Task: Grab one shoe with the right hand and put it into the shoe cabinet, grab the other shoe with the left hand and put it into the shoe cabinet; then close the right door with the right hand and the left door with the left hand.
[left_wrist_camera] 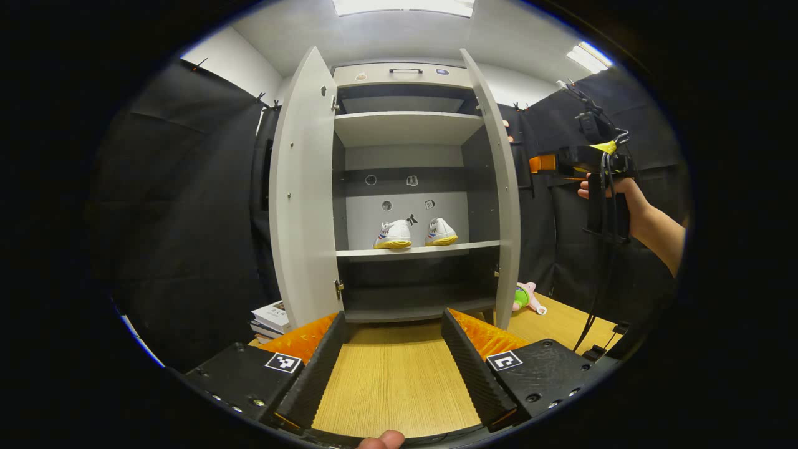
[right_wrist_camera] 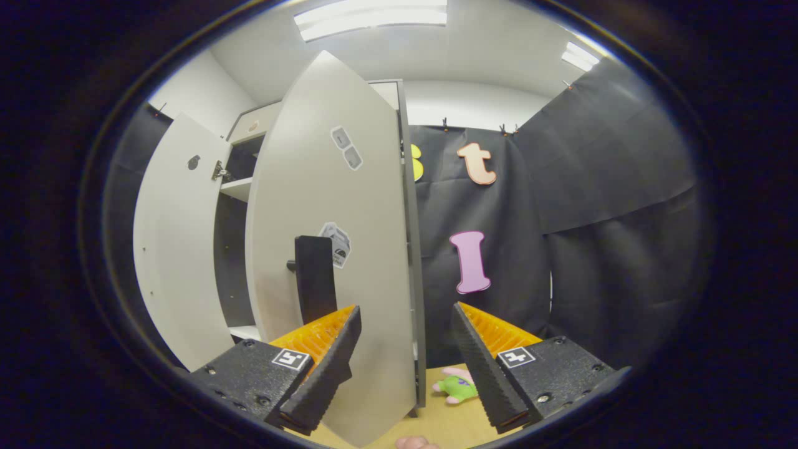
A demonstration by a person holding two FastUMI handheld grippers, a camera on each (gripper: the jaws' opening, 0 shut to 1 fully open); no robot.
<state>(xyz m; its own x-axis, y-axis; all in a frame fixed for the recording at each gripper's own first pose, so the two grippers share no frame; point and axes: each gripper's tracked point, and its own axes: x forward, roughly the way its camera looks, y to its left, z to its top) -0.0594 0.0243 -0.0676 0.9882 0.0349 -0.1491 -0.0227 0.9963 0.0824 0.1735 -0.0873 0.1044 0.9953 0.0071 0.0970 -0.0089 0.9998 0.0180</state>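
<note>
Both shoes sit side by side on the middle shelf (left_wrist_camera: 418, 251) of the shoe cabinet (left_wrist_camera: 405, 75): the left shoe (left_wrist_camera: 393, 235) and the right shoe (left_wrist_camera: 441, 232), heels toward me. My left tongs (left_wrist_camera: 393, 368) are spread wide and empty over the wooden surface (left_wrist_camera: 393, 380), well short of the cabinet, with the shoes straight ahead. The left door (left_wrist_camera: 304, 199) stands open. My right tongs (right_wrist_camera: 405, 368) are also wide and hold nothing; the edge of the right door (right_wrist_camera: 336, 249) stands between their fingers, its dark handle (right_wrist_camera: 315, 277) just above the left finger. A plush toy (right_wrist_camera: 456, 386) lies on the surface by the door.
</note>
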